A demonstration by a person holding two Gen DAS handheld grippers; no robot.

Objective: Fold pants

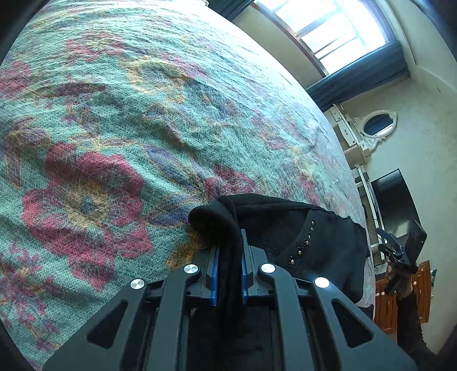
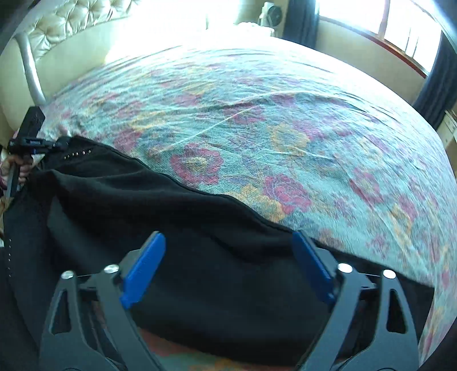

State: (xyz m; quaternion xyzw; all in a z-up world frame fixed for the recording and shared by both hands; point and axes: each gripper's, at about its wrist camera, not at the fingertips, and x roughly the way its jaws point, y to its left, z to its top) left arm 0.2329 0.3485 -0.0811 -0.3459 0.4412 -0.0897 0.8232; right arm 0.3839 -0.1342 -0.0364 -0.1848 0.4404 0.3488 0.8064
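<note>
A bed [image 2: 285, 114] with a flowered green, red and yellow cover fills both views; a padded cream headboard [image 2: 71, 31] stands at its far left in the right wrist view, and a window [image 1: 328, 25] with blue curtains [image 1: 360, 77] lies beyond it. Against the far right wall in the left wrist view are an oval mirror [image 1: 377, 125] and a dark screen [image 1: 394, 199].

The black pants [image 2: 171, 217] lie along the near edge of the bed, with a row of small studs [image 1: 305, 242] near one end.

The left gripper [image 1: 230, 265] has its jaws clamped together on a fold of the pants at that studded end.

The right gripper [image 2: 228, 262] is over the pants further right, its jaws apart and pressing on nothing, the black cloth showing between the blue pads [image 2: 142, 268].
</note>
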